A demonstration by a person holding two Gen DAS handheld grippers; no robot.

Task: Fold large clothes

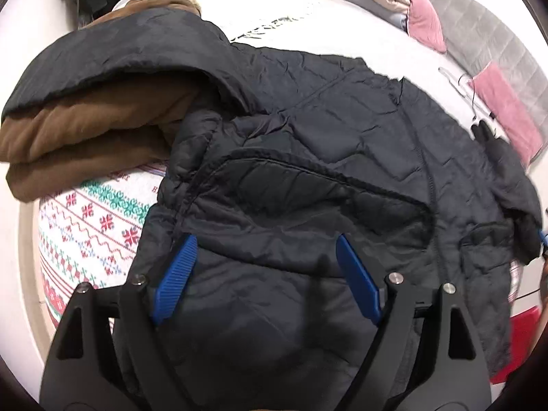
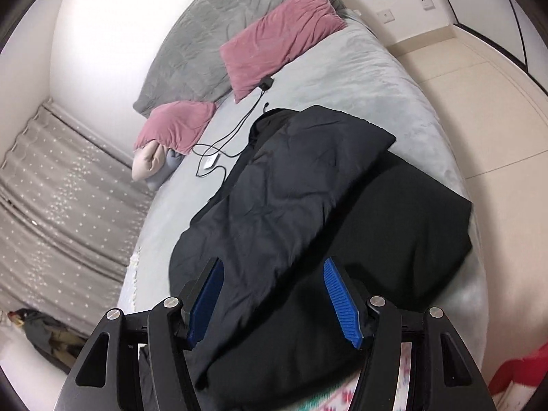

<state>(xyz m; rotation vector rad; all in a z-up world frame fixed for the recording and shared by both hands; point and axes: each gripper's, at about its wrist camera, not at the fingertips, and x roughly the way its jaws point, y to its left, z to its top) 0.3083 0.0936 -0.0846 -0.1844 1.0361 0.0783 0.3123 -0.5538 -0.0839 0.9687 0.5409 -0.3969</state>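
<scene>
Grippers hang over a dark quilted jacket (image 1: pixel 308 157) spread on a bed (image 2: pixel 342 68), each tilted downward toward the fabric. The left gripper (image 1: pixel 267 267) stands with its blue pads (image 1: pixel 178 274) wide apart, nothing pinched between them; the puffy black cloth lies below and fills the gap. It points steeply down at the jacket's near part, where a curved seam runs across just beyond the fingertips.

The right gripper (image 2: pixel 274 291) is angled more shallowly, its ribbed blue pads (image 2: pixel 339 301) parted and gripping nothing, with a folded-over flap of the jacket (image 2: pixel 291 188) lying beneath and between them. Whether either pad brushes the cloth cannot be told.

In the left wrist view, a brown garment (image 1: pixel 85 137) with a dark outer layer is bunched just beside the jacket on the left, resting partly on a white knit with red and green snowflake patterns (image 1: pixel 89 226). The jacket's far sleeve reaches toward the right edge of the frame.

Farther up the bed, the right wrist view shows a black cable (image 2: pixel 233 137) looping over the grey sheet near the jacket's collar end, two pink pillows (image 2: pixel 281 30) and a grey quilted cover (image 2: pixel 205 44) against the wall. Patterned curtains (image 2: pixel 58 198) hang at the left, and pale floor tiles (image 2: pixel 479 102) lie to the right of the bed.
</scene>
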